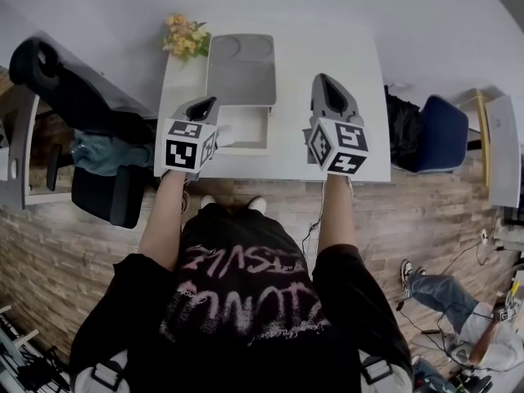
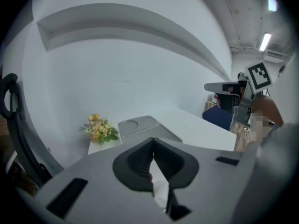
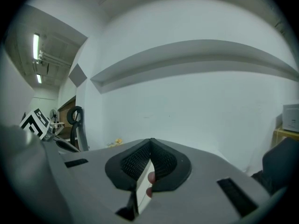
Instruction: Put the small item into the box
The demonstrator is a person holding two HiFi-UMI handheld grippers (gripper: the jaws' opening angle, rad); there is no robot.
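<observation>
Left edge: a black office chair [image 1: 57, 80] stands just off the left side of the white tabletop [image 1: 360, 150], crowding that approach.
Far left corner: a small bunch of yellow flowers [image 1: 185, 35] sits at the tabletop's back corner, just beside the lid.
Left tool: the left tool [image 1: 213, 101] is held above the tabletop near its left edge, tilted downward, with its jaws closed.
Small item: the small white crumpled item [image 2: 160, 183] is pinched between the left tool's closed jaws, lifted off the surface and beside the box's left rim.
Box: the shallow grey box [image 1: 264, 128] lies open between the two tools. Its grey lid with round recesses [image 1: 240, 72] is folded flat toward the wall.
Open room: bare tabletop runs from the box to the right edge.
Right tool: the right tool [image 1: 324, 79] hovers right of the box, nearly level, jaw tips together. A pale strip and something pinkish show behind the tips, and I cannot tell what they are.
Right edge: a black bag [image 1: 403, 129] and a blue chair [image 1: 442, 133] stand close against that side.
Near edge: the person stands at it, on a wooden floor [image 1: 270, 188].
</observation>
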